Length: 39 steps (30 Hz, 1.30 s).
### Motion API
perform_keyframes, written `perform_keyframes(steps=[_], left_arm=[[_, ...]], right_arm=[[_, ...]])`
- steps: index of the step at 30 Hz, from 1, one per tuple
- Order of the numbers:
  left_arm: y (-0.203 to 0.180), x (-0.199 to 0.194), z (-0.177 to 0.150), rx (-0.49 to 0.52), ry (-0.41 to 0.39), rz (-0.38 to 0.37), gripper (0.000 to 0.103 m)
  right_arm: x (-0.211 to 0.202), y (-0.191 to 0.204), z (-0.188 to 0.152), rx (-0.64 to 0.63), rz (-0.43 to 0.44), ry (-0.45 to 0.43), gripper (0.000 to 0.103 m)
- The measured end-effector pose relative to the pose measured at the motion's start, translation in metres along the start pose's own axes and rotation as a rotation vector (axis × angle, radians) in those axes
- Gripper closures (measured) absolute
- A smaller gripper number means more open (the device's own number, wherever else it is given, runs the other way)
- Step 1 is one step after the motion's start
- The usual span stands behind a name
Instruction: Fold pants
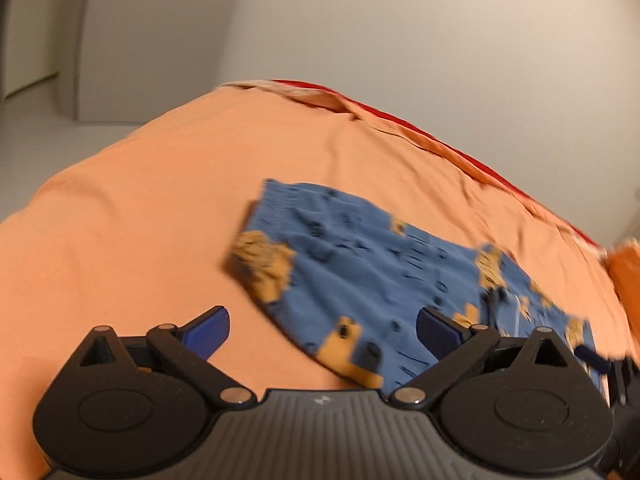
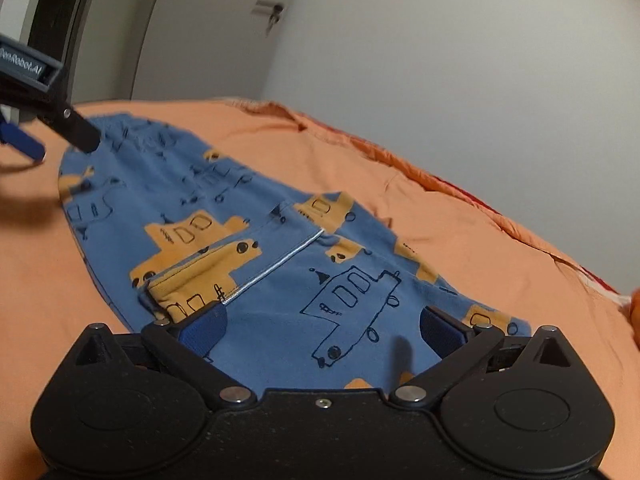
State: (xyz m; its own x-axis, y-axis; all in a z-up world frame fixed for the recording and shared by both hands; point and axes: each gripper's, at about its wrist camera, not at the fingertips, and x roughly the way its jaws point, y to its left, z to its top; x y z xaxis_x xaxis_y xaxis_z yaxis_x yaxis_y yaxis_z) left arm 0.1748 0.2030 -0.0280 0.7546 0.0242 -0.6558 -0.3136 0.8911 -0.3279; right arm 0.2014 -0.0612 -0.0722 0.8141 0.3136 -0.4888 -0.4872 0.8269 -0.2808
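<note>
- Blue printed pants (image 2: 240, 240), patterned with yellow vehicles, are laid flat on the orange bedsheet (image 2: 460, 240), near its wall-side edge; a doubled outline suggests that one fold is already made.
- A yellow hem (image 2: 188, 292) is seen turned up beside a white drawstring (image 2: 276, 268), probably awaiting alignment.
- The right gripper (image 2: 324, 332) is held low over the near end of the cloth, fingers spread, nothing pinched.
- The left gripper (image 1: 324, 330) is held above the far end, tilted, fingers likewise spread and empty; that view is blurred.

Blue boat-print pants (image 2: 248, 248) lie flat, folded.
</note>
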Motion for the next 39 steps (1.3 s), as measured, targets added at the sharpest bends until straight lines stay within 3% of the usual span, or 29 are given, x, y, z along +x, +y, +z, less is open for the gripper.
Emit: perform_keyframes(steps=[13, 16, 19, 21, 22, 29, 34, 36, 39], left_arm=[[0.029, 0.013, 0.001, -0.048, -0.081, 0.084, 0.000], [0.047, 0.019, 0.004, -0.175, -0.143, 0.014, 0.001], [0.048, 0.023, 0.008, -0.200, -0.160, -0.049, 0.005], [0.038, 0.027, 0.010, -0.150, -0.155, -0.032, 0.020], [0.031, 0.028, 0.012, -0.113, -0.147, -0.006, 0.021], [-0.030, 0.023, -0.008, 0.237, -0.244, 0.123, 0.020], [-0.042, 0.019, -0.014, 0.344, -0.267, 0.120, 0.016], [-0.033, 0.021, -0.009, 0.280, -0.226, 0.106, 0.016], [0.005, 0.026, -0.001, 0.041, -0.157, 0.020, 0.013]], right_arm=[[0.002, 0.001, -0.003, 0.006, -0.008, -0.002, 0.001], [0.001, 0.003, -0.003, -0.008, -0.019, -0.007, 0.001], [0.001, 0.003, -0.004, -0.008, -0.020, -0.008, 0.001], [0.001, 0.002, -0.004, -0.003, -0.019, -0.008, 0.001], [0.001, 0.003, -0.004, -0.005, -0.021, -0.008, 0.001], [0.000, 0.010, -0.004, -0.050, -0.058, -0.023, 0.001], [0.000, 0.013, -0.004, -0.070, -0.074, -0.029, 0.001], [0.000, 0.014, -0.004, -0.078, -0.080, -0.030, 0.001], [-0.001, 0.016, -0.004, -0.089, -0.089, -0.033, 0.001]])
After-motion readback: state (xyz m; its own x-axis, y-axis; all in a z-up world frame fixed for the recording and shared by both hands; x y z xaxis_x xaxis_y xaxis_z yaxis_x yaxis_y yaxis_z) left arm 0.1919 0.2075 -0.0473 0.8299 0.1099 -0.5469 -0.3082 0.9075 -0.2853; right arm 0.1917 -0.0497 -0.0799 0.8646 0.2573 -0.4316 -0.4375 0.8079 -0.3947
